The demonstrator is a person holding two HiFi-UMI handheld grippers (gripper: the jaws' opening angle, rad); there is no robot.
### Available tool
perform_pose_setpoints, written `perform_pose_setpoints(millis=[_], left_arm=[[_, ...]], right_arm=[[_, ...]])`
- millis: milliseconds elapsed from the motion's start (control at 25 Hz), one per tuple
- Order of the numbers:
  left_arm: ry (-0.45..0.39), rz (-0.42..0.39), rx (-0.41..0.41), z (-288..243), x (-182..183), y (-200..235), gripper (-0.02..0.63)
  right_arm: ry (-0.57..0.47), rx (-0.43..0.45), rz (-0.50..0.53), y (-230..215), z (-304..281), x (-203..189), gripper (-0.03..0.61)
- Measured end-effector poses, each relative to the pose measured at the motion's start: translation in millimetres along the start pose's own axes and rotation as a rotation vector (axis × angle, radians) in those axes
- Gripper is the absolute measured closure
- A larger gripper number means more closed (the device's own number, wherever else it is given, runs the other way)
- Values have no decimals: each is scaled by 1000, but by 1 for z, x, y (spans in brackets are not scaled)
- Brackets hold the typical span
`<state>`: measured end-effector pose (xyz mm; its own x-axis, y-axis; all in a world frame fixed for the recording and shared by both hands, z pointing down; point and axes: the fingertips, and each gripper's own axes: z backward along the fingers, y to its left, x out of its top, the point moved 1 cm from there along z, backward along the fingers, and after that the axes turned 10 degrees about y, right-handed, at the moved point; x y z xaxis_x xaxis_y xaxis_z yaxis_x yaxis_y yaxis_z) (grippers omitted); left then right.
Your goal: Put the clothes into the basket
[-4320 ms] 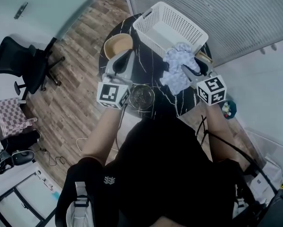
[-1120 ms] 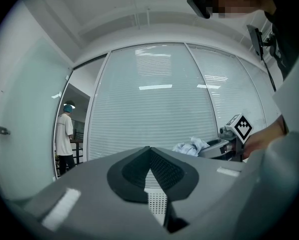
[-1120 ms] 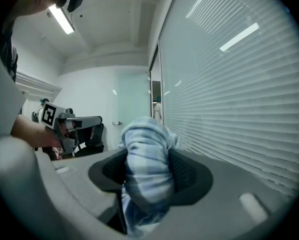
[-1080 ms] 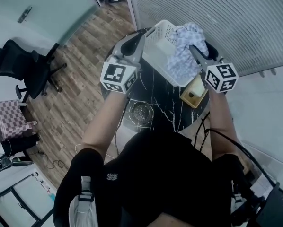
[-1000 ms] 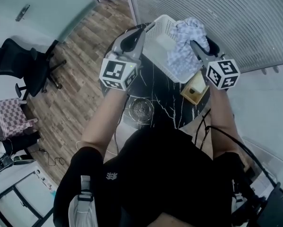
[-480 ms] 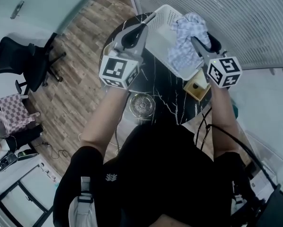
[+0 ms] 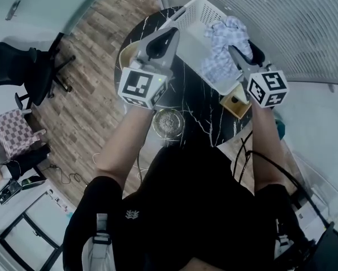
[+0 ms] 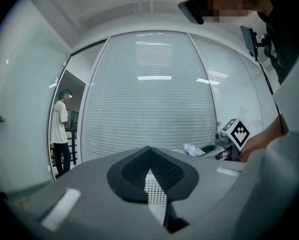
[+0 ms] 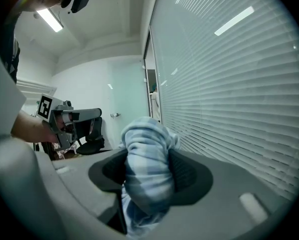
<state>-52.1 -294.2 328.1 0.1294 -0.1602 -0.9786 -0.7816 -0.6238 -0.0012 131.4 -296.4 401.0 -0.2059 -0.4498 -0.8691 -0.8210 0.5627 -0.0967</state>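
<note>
Clamping the blue checked garment [image 7: 221, 52] in the right tool [image 7: 237, 54], just over the white basket [image 7: 195, 7] at upper right; pinching its rim with the left tool [image 7: 170, 35]; probably only needing releasing.

Checked garment held over white basket

The garment [image 7: 222, 44], a pale blue-and-white checked cloth, is noted bunched and crumpled. One thick fold is clamped between the jaws of the right gripper [image 7: 242, 51], and in the right gripper view it bulges up past the pads. The loose remainder is draped downward over the right part of the basket [image 7: 190, 8]; whether its lower end rests on the basket floor cannot be told. The basket is recorded as white, rectangular, with perforated walls and its open side up. Bare white floor is seen in its left part. Its left rim is met by the left gripper [image 7: 172, 33], with a strip of perforated wall pinched between the pads
</note>
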Motion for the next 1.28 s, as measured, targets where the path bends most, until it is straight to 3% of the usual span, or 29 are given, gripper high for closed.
perform_pose_setpoints(millis=[360,1280], left_arm=[[26,1,-29,-15,-25,-2,607],[84,27,-2,-12,-69,-1,607]], right_arm=[[33,0,-11,-6,-15,-22,350],[83,-31,15,-20,-37,-56,349]])
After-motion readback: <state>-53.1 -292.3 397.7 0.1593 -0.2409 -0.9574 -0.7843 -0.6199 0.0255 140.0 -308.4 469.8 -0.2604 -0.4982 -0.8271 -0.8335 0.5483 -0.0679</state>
